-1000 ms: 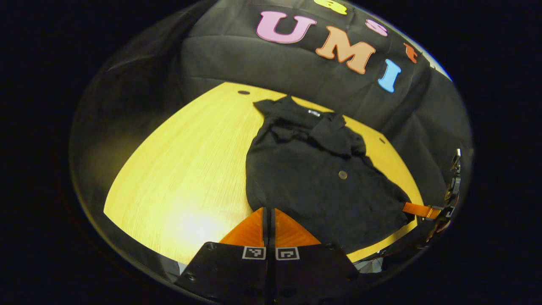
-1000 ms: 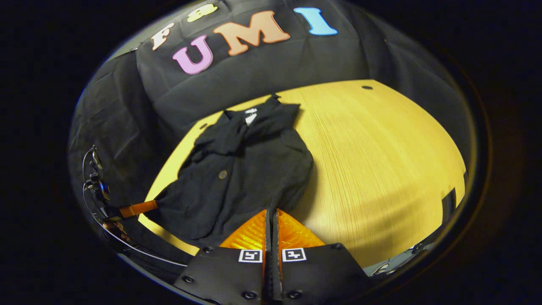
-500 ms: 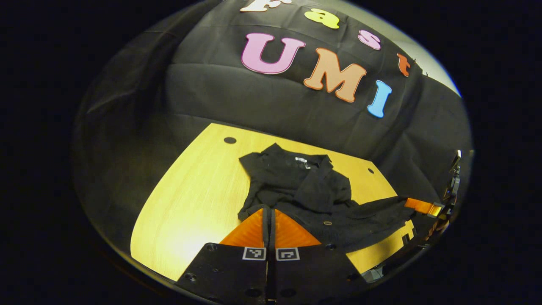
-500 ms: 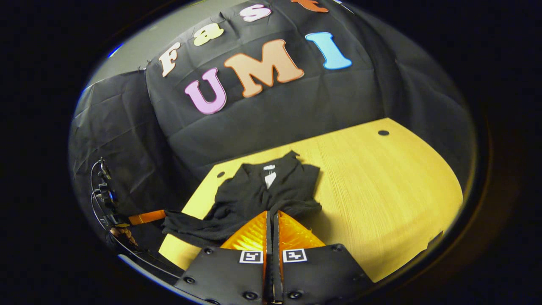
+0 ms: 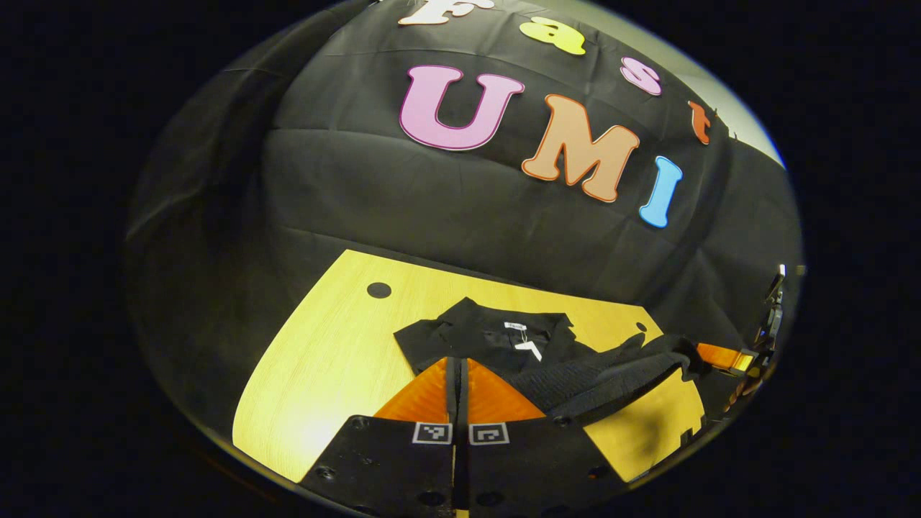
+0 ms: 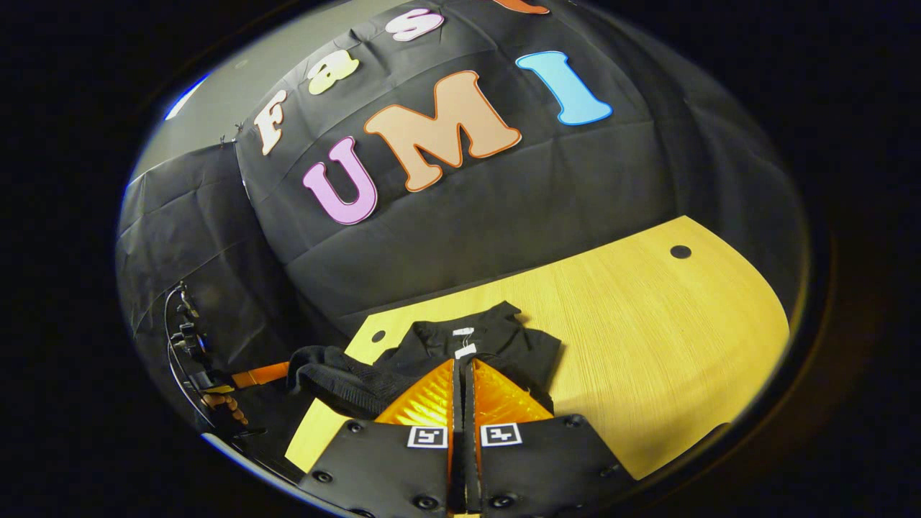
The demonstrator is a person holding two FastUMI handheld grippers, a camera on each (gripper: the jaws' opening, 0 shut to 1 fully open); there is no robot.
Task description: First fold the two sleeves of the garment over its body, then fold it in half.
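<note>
A black shirt (image 5: pixel 496 342) (image 6: pixel 496 345) is seen on the table, its hem lifted over the collar end, label exposed.

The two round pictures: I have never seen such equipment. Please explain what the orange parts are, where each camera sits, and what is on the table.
A person holds a two-finger tool in each hand, and a camera rides on each. The orange wedges low in each view are that tool's jaws: the left gripper and the right gripper. Both are closed on the lifted hem of a black garment, whose collar end lies on the yellow wooden table. The hem is raised over the body, as in folding it in half.
</note>
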